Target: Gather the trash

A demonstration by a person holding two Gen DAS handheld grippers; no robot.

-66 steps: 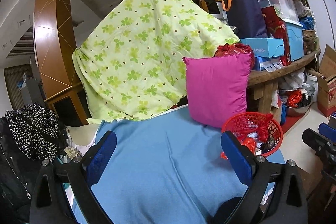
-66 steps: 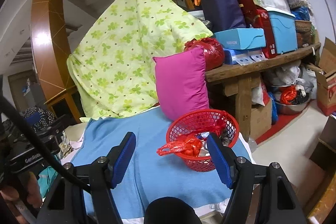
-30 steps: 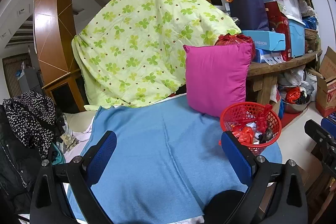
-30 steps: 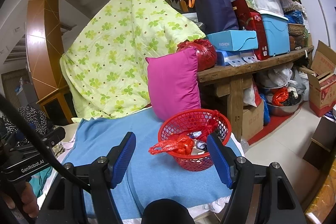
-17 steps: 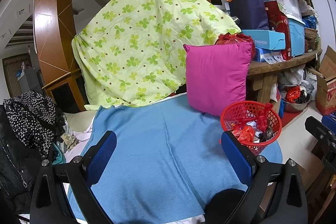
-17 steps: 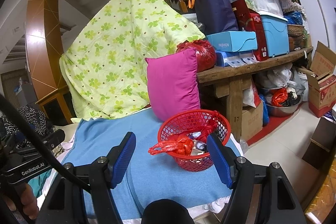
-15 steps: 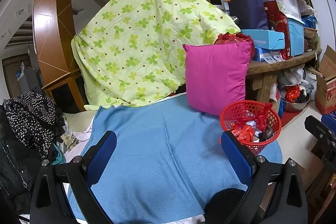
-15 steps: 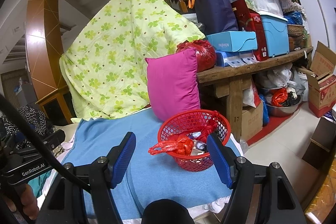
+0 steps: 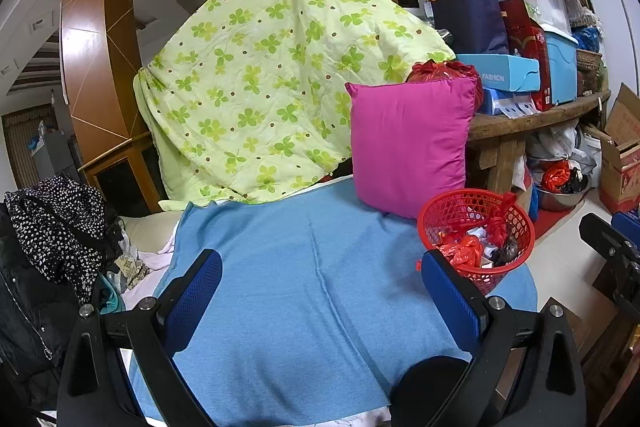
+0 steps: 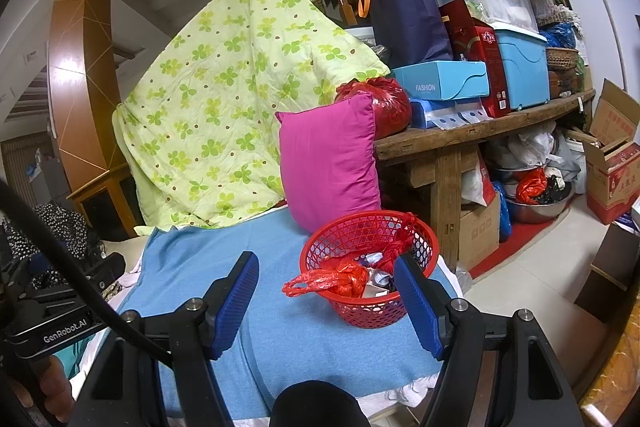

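A red plastic basket (image 9: 478,205) (image 10: 352,231) stands at the right end of the blue blanket (image 9: 304,267) (image 10: 280,331). It holds a crumpled red plastic bag (image 9: 464,251) (image 10: 340,277) that hangs over its near rim, plus foil wrappers and other scraps. My left gripper (image 9: 320,293) is open and empty above the blanket, left of the basket. My right gripper (image 10: 326,301) is open and empty, just short of the basket's near rim.
A magenta pillow (image 10: 332,159) leans behind the basket. A green floral quilt (image 9: 272,79) drapes over the railing. A wooden bench (image 10: 472,139) loaded with boxes stands at right. Dark clothes (image 9: 48,227) pile at left. Cardboard boxes (image 10: 612,163) sit on the floor.
Both grippers have drawn back a little from the bed, so more blanket shows. The basket and its trash have not moved. Both stay open.
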